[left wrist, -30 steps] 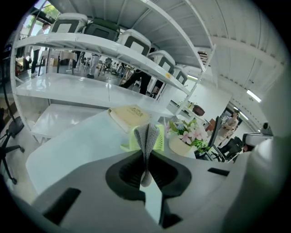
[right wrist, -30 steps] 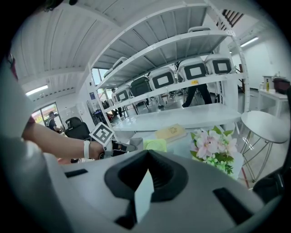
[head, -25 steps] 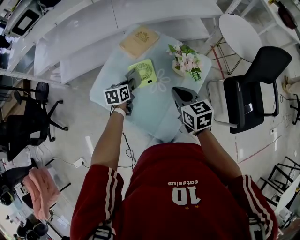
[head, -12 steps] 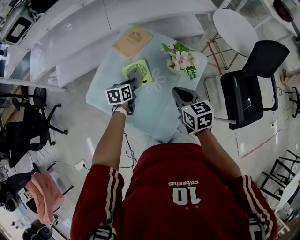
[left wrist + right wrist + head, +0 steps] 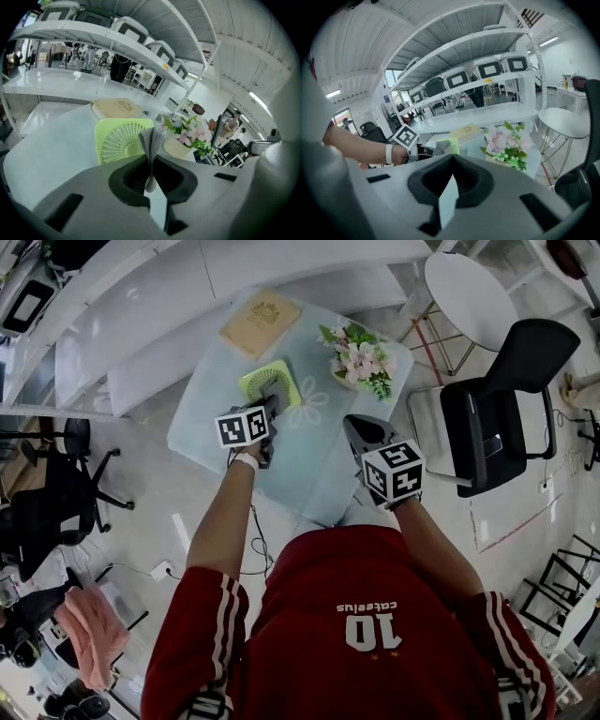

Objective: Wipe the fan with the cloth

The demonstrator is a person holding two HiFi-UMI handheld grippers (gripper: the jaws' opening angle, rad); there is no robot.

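Note:
A lime-green fan [image 5: 265,381] lies flat on the pale glass table [image 5: 309,460]. In the left gripper view the fan [image 5: 121,139] lies just beyond the jaws, grille up. My left gripper [image 5: 269,407] reaches over the fan's near edge, shut on a folded grey cloth [image 5: 151,143] that sticks up past the fingertips. The cloth's tip hangs over the fan's right half. My right gripper [image 5: 361,432] hovers over the table's near right part, shut with nothing in it. From the right gripper view the fan [image 5: 454,146] shows edge-on past the left gripper's marker cube [image 5: 406,137].
A tan book [image 5: 261,321] lies at the table's far side. A pot of pink flowers [image 5: 359,356] stands right of the fan. A black chair [image 5: 506,418] and a round white table [image 5: 467,294] are to the right. White shelving runs behind the table.
My left gripper, with the cloth, has slid rightwards across the fan's near edge. The right gripper has stayed where it was.

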